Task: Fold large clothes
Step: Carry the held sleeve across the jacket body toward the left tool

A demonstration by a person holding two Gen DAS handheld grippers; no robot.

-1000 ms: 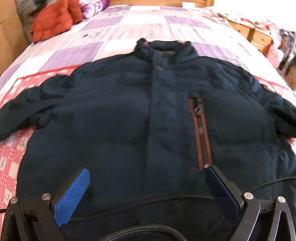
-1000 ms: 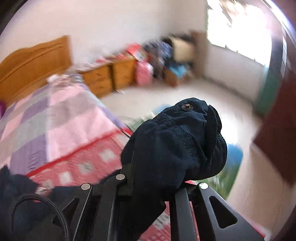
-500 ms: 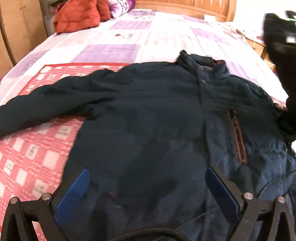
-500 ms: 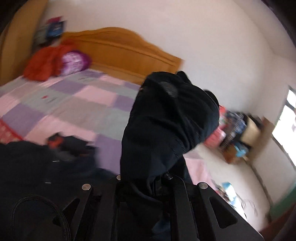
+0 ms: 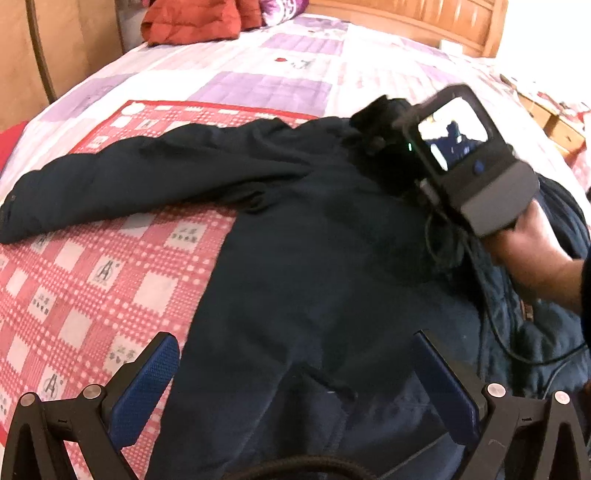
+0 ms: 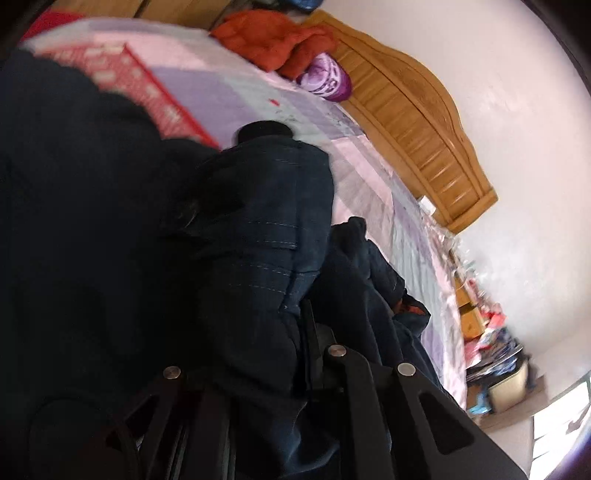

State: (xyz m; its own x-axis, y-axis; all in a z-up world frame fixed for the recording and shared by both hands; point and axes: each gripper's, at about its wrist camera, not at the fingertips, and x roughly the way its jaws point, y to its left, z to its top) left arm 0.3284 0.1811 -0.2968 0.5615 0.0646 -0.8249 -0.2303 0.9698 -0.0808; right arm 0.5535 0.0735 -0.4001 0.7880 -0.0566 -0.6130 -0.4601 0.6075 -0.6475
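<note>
While its blue-padded jaws are standing wide apart and gripping nothing, the left gripper is hovering over the hem of the large dark navy padded jacket, which is lying on a red-and-white checked cloth spread over the purple patchwork bed. Farther on, the right gripper is clamping the jacket's stitched sleeve, carrying it over the chest, with a hand gripping its grey handle. By the wooden headboard, an orange quilted garment is sitting.

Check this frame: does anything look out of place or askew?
Nothing damaged or spilled. The jacket lies lopsided: one sleeve stretched flat over the red checked mat, the other bunched in the shut right gripper over the chest, mid-fold.
</note>
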